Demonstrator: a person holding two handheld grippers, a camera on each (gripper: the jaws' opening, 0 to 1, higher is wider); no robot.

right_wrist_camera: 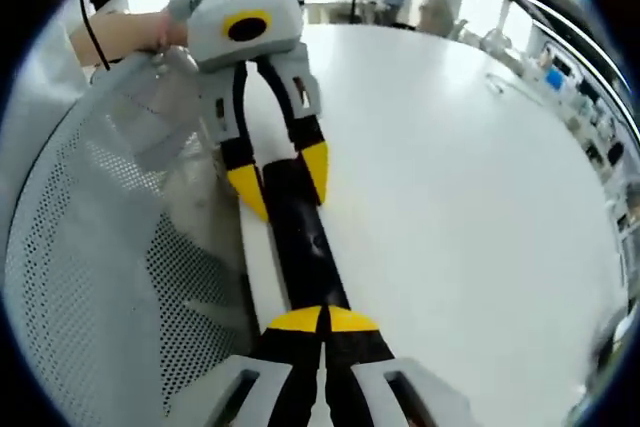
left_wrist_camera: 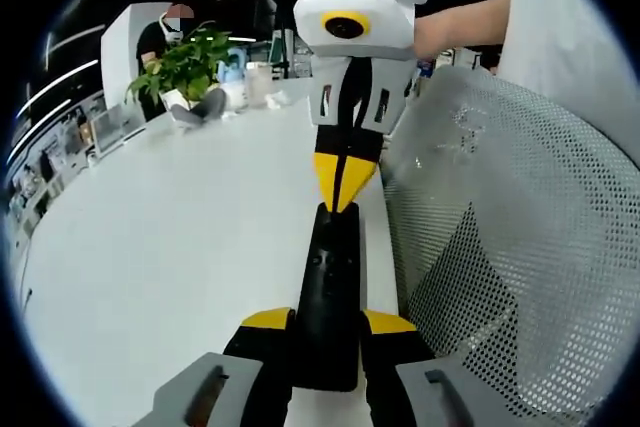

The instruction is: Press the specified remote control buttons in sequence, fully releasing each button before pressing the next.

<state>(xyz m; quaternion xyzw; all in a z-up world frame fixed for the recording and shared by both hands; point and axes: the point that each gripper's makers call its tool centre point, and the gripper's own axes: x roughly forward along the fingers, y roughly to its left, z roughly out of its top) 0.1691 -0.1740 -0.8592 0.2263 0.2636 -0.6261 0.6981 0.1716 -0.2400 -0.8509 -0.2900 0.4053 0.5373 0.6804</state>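
A long black remote control (left_wrist_camera: 330,277) lies along the white table's edge. My left gripper (left_wrist_camera: 328,322) is shut on its near end, one yellow-tipped jaw on each side. My right gripper (left_wrist_camera: 345,182) comes down from above with its yellow tips pressed together, and they rest on the remote's far end. In the right gripper view, the same remote (right_wrist_camera: 305,247) runs away from my shut right gripper (right_wrist_camera: 322,321), whose tips sit on top of it. My left gripper (right_wrist_camera: 282,182) clasps the other end there.
The white table (left_wrist_camera: 180,237) spreads wide to the left. A grey mesh chair back (left_wrist_camera: 520,247) stands close against the table edge beside the remote. A potted plant (left_wrist_camera: 185,67) and small items sit at the far end, with a person behind.
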